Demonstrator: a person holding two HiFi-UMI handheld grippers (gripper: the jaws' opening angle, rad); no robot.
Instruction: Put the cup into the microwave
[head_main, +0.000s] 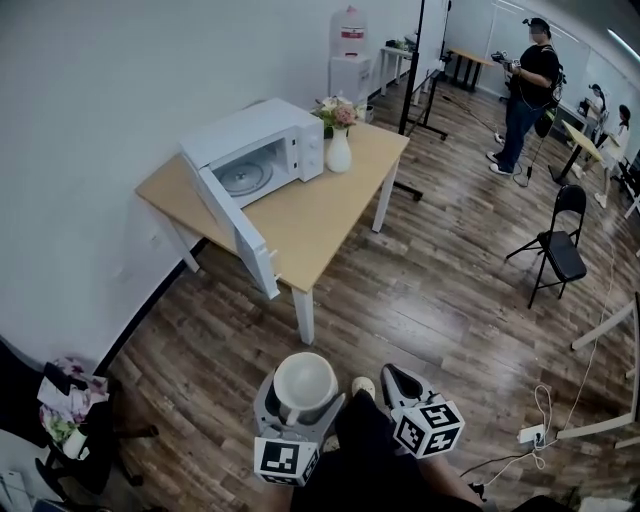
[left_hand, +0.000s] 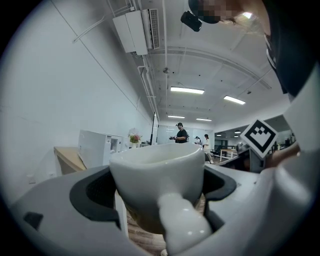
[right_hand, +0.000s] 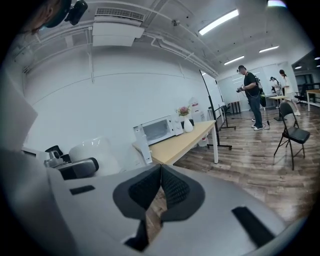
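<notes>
Closest to me, the left tongs (head_main: 298, 400) are clamped on the white cup (head_main: 305, 382). It's upright, mouth up, pinched across its round body with the handle (left_hand: 182, 225) sticking back toward the tongs' own camera. The right tongs (head_main: 394, 376) hang just beside them, pressed shut with nothing in between.

First worry: that's a curved, glossy wall held between two pads. I'd guess any jolt lets the cup twist or slide out. Right now it's over bare wood floor (head_main: 420, 300), well apart from the table (head_main: 330, 215), so a drop probably means shards.

Next out, the microwave (head_main: 262, 150) has its door (head_main: 240, 235) swung wide open, and the door pokes out past the table edge toward the person. It looks easy to clip with the tongs' bulky body on the way in, and that could shove the whole oven.

The opening looks low too. The cup has to land on the glass turntable (head_main: 245, 177), so going in tilted or too high could knock the rim on the top of the opening.

Furthest back, the flower vase (head_main: 339, 150) stands just beside the microwave, so a wide swing on that side could topple it.
</notes>
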